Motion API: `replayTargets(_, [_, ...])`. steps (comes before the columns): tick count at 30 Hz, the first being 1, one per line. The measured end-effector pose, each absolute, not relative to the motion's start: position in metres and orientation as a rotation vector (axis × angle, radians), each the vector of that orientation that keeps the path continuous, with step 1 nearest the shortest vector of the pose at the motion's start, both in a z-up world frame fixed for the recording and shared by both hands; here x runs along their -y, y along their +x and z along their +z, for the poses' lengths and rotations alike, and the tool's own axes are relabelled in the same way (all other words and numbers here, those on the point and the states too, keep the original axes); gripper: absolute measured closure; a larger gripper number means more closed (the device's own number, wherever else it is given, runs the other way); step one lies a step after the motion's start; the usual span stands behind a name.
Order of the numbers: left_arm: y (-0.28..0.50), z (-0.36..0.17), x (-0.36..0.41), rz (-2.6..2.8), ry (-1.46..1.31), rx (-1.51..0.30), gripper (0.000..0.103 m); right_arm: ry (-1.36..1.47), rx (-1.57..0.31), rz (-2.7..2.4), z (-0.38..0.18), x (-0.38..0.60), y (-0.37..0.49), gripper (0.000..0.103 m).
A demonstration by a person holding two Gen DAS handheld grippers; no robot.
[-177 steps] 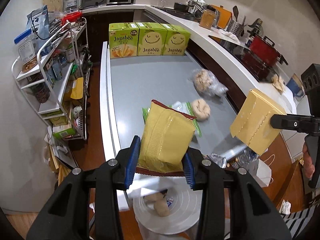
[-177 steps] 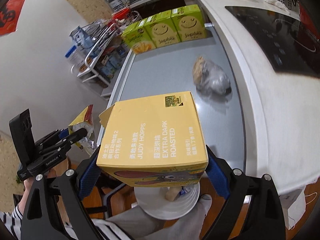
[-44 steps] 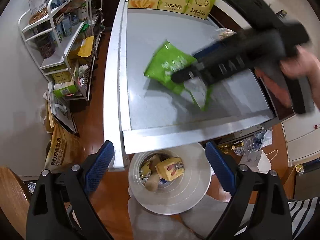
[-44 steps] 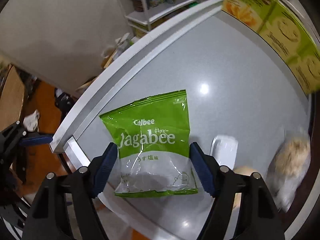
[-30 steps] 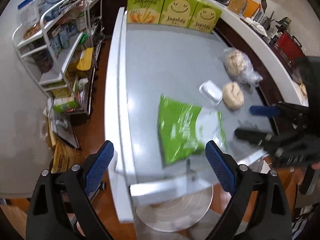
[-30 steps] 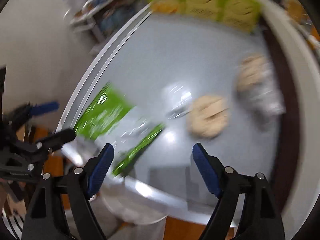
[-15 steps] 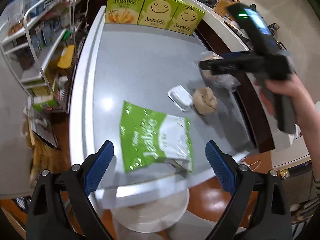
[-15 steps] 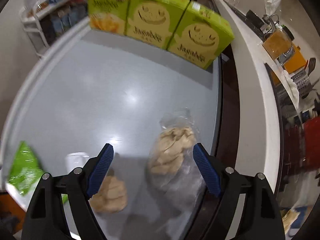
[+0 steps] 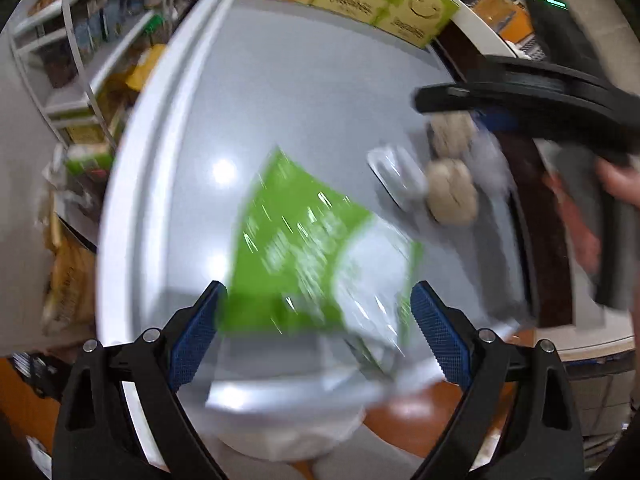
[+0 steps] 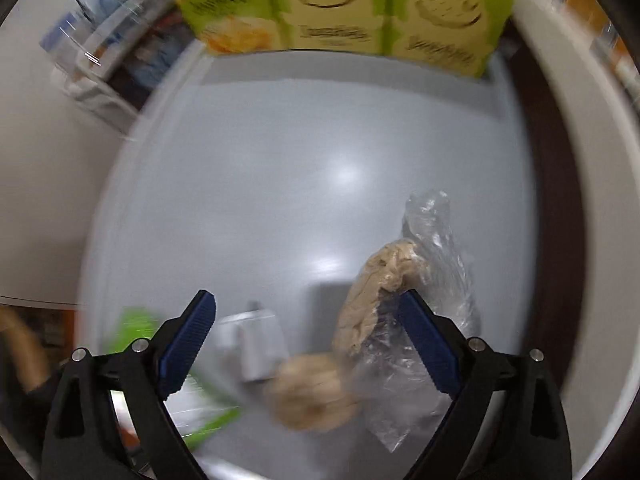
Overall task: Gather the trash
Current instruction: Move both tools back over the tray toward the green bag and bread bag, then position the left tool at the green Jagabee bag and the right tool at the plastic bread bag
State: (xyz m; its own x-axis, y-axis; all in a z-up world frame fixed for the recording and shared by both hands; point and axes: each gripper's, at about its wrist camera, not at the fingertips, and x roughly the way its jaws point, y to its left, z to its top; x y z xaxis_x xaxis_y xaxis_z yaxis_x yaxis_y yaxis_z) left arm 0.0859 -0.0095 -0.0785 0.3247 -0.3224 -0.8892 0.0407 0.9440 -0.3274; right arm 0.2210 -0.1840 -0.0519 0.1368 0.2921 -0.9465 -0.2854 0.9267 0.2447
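Note:
A green Jagabee snack bag (image 9: 304, 256) lies flat and blurred on the grey table (image 9: 304, 92) near its front edge. My left gripper (image 9: 316, 332) hangs just above the bag's near end, open wide, pads clear of it. Farther right lie a small white tray (image 9: 394, 176), a loose bun (image 9: 452, 192) and bread in a clear plastic bag (image 10: 404, 280). My right gripper (image 10: 308, 344) hovers over these with its jaws opening and nothing gripped. The tray (image 10: 256, 344) and bun (image 10: 312, 396) show between its fingers. Its right pad (image 10: 428, 344) overlaps the plastic bag.
Three green and yellow Jagabee boxes (image 10: 340, 12) stand along the table's far edge. A white bin (image 9: 296, 432) sits on the floor below the front edge. A wire shelf rack (image 9: 80, 52) crowded with goods stands left, and a white counter (image 10: 580, 184) runs along the right.
The right gripper laid the green bag on the table near the front edge, let go and swung right over the bread. The left gripper dropped closer to the bag.

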Motion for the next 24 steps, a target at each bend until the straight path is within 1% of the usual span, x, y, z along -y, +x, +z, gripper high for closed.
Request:
replayTargets(2, [0.101,-0.077,0.001,-0.200,-0.232,-1.215,0.009,0.068,-1.372,0.467,-0.042,0.186,0.216,0.012])
replayTargets(5, [0.105,-0.064,-0.012,-0.159,-0.255,-1.201,0.009,0.058,-1.297,0.470,-0.015,0.196,0.213,0.012])
replayTargets(9, [0.080,-0.049,0.000,-0.240,-0.359,-1.219,0.009,-0.052,-1.243,0.384,0.006,0.204,0.211,0.011])
replayTargets(12, [0.066,-0.058,0.017,-0.294,-0.370,-1.287,0.009,-0.138,-1.243,0.353,0.001,0.201,0.206,0.011])
replayTargets(17, [0.052,-0.073,0.025,-0.343,-0.537,-1.381,0.009,-0.107,-1.285,0.352,-0.009,0.203,0.198,0.011])
replayTargets(19, [0.049,-0.080,0.023,-0.365,-0.657,-1.415,0.009,-0.100,-1.296,0.347,-0.013,0.201,0.197,0.011])
replayTargets(21, [0.049,-0.086,0.020,-0.362,-0.744,-1.424,0.009,-0.090,-1.298,0.345,-0.015,0.203,0.197,0.011])
replayTargets(24, [0.065,-0.090,0.009,-0.326,-0.781,-1.396,0.009,-0.063,-1.309,0.342,-0.018,0.208,0.199,0.011])
